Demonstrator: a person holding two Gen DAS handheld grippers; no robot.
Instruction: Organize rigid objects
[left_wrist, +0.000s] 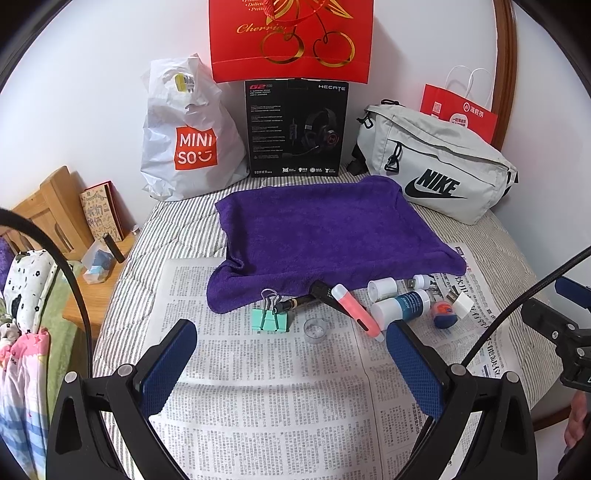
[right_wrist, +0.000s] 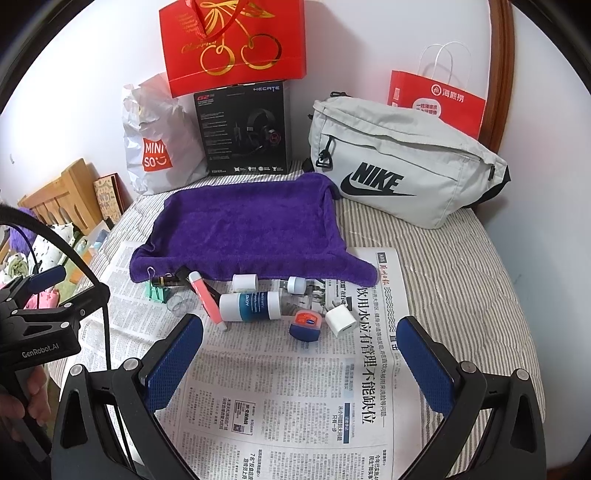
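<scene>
Clutter crowds the towel's (left_wrist: 332, 236) near edge on the newspaper (left_wrist: 258, 387).
Both grippers, left (left_wrist: 291, 365) and right (right_wrist: 301, 363), gape wide and empty; the bottle (right_wrist: 249, 305) may roll if nudged.

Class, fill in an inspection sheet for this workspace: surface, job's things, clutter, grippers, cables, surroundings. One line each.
Surface: newspaper spread on a striped bedcover, purple towel laid behind it.
Job's things: mint binder clip, clear cup, pink marker, blue-label bottle, white charger plug, small blue-and-orange jar, all on the newspaper, near the towel's front edge.
Clutter: Miniso bag, headset box, Nike bag, red gift bag.
Grippers: left gripper and right gripper both open, empty.
Cables: black cable crossing the left view.
Surroundings: white wall; wooden bedside table.
</scene>
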